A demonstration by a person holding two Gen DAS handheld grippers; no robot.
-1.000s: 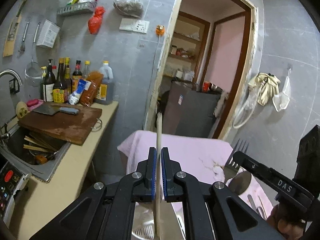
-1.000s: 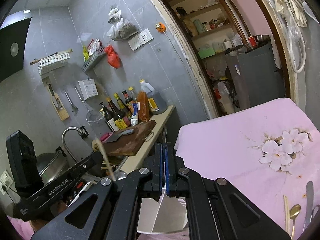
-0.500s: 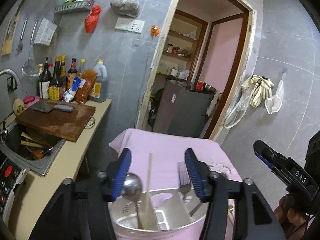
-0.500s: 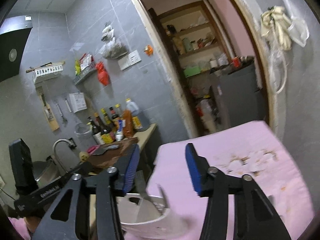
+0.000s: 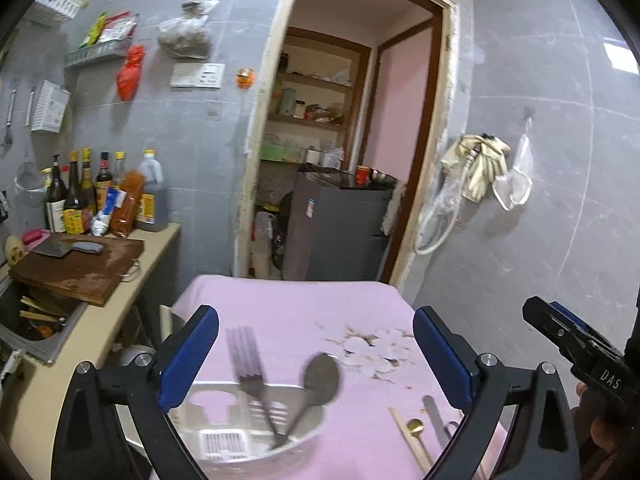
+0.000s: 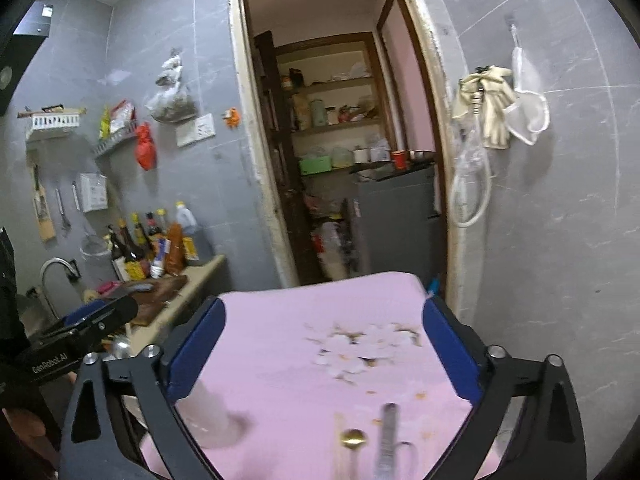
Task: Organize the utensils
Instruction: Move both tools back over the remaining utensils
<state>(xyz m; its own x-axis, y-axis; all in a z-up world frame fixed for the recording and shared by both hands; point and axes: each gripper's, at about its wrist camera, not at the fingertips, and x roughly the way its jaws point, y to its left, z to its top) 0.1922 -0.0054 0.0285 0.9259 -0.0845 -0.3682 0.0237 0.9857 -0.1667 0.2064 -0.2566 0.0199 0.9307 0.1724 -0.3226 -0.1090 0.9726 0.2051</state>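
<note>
Left gripper (image 5: 316, 354), black frame with blue pads, jaws spread wide after just opening, nothing pinched; it hovers over the round white plastic utensil holder (image 5: 240, 436) sitting at the near left of the pink flower-print tablecloth (image 5: 304, 304). Inside the holder, a dark metal fork (image 5: 250, 372) and a dark metal spoon (image 5: 320, 376) stand leaning, heads up, between the pads in view but not touched by them. To the holder's right, flat on the cloth: a pale wooden chopstick (image 5: 408, 436), a small gold spoon (image 5: 415, 426) and a silver metal knife (image 5: 434, 416), side by side, partly hidden by the gripper frame. Right gripper (image 6: 324, 350), same build, jaws also just opened and spread wide, empty, above the cloth; gold spoon and knife lie blurred below it. Holder is a white blur at lower left in the right wrist view.
</note>
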